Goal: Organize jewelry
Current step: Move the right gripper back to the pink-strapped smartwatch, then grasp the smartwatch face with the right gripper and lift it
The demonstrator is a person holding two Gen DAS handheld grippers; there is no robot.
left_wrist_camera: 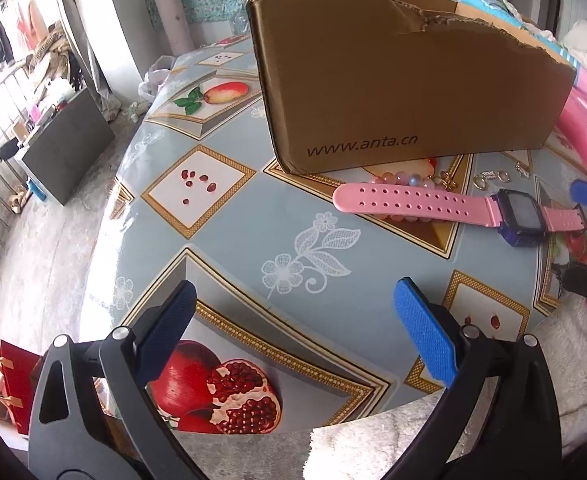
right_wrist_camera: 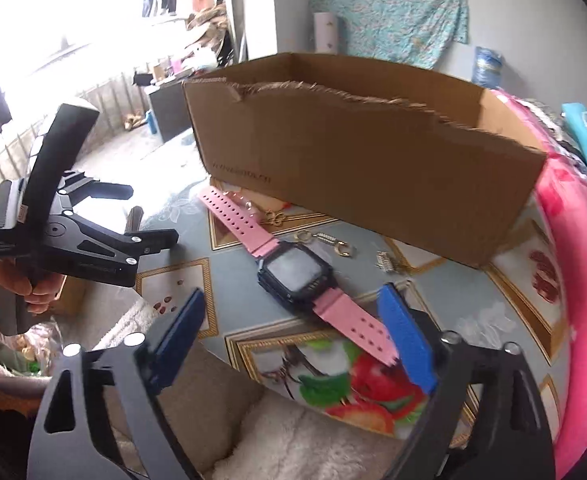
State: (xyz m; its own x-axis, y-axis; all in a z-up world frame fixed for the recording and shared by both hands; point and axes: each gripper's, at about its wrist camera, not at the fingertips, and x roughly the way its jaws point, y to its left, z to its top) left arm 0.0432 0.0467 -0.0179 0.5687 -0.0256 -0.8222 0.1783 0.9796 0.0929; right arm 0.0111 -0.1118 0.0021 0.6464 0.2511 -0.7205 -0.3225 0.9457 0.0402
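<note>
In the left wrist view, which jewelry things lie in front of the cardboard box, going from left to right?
Pink watch strap tip → pink bead bracelet → gold clasp charm → small gold earrings → watch face.

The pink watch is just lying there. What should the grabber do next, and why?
Probably ease the right gripper forward and down, then close on the pink watch. Its jaws stand open with nothing held, the watch's near strap lies just ahead by the right pad, and the cardboard box waits behind.
</note>
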